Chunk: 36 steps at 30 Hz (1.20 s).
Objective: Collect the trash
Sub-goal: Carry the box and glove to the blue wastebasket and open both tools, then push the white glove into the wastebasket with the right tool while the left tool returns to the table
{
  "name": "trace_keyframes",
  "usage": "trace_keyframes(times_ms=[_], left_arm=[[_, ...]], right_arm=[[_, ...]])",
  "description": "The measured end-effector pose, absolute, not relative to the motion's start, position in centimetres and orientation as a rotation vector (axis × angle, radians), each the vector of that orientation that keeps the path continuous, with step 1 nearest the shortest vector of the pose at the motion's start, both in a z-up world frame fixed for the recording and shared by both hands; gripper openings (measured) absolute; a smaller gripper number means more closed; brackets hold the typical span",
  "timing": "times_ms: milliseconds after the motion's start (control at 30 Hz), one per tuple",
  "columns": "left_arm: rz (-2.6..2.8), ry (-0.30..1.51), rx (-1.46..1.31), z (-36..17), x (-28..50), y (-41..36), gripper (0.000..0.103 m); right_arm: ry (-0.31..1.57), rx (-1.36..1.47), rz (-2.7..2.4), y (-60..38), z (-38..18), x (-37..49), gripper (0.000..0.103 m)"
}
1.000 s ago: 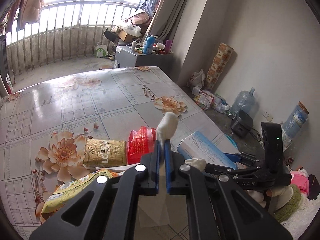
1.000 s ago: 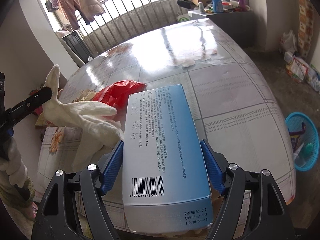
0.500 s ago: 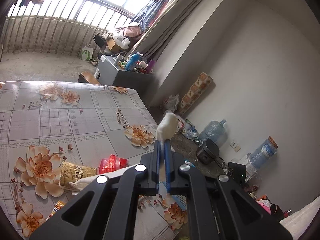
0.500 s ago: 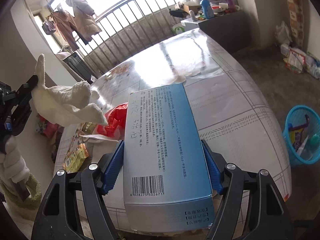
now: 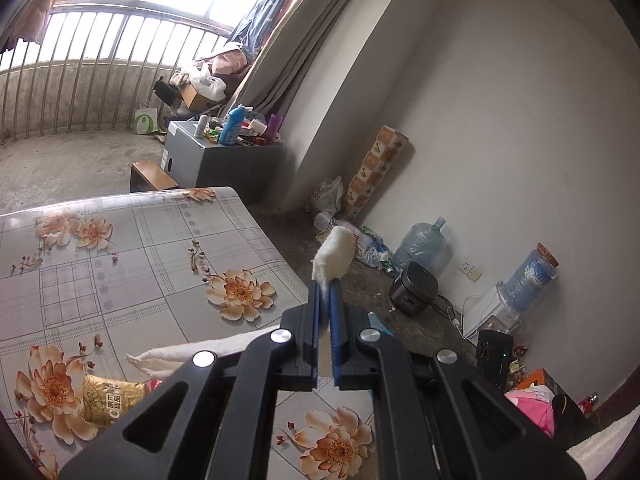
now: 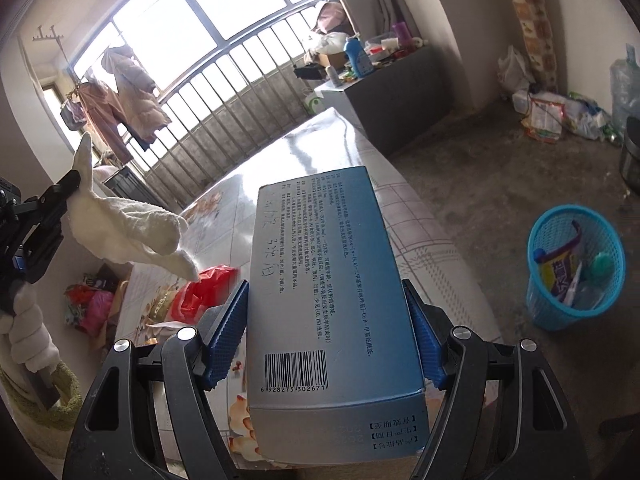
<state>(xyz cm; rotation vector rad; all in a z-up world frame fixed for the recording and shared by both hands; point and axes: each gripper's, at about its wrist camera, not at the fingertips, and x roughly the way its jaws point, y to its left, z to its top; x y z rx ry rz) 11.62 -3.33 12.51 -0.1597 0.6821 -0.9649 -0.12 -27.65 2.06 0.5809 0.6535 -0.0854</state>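
Note:
My left gripper (image 5: 325,286) is shut on a white crumpled tissue (image 5: 334,253) and holds it in the air above the flowered table (image 5: 120,248); the tissue also hangs from it in the right wrist view (image 6: 132,226). My right gripper (image 6: 326,312) is shut on a blue carton box (image 6: 326,280), lifted above the table's near right side. A gold wrapper (image 5: 110,398) and a red bag (image 6: 200,290) lie on the table. A blue mesh trash basket (image 6: 576,268) with some trash in it stands on the floor to the right.
A grey cabinet (image 5: 216,160) with bottles stands beyond the table's far end. Water jugs (image 5: 418,242), a rice cooker (image 5: 414,288) and bags lie along the right wall. A balcony railing (image 5: 80,80) runs behind.
Both grippers have risen higher above the table with their loads and turned right, toward the wall and floor. The trash basket now shows more fully in the right wrist view.

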Motion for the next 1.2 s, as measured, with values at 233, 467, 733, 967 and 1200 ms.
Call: trace_keyframes(times_ms=[233,467,733,967,1200], left_arm=[[-1.111,0.718,-0.017,12.9,11.4,-15.4,0.004],[-1.199,0.832,0.176,8.2,11.0,-30.1,0.004],[-1.227,0.97,0.366,-0.5,11.3,-44.7,0.004],[-1.158,1.136,0.456,-11.0,13.3,-52.7,0.056],[-1.125,1.176,0.416,-12.1,15.1,-52.4,0.056]], right_arm=[[0.575,0.69,-0.328,-35.0,0.9,-3.6,0.069],[0.546,0.857,-0.573,-42.9,-3.5,-7.6,0.069],[0.567,1.047,-0.712,-50.2,-10.2,-7.6,0.069],[0.668,1.19,-0.754,-56.5,-19.8,-4.9,0.077],[0.672,1.236,-0.837,-56.7,-21.9,-7.1,0.077]])
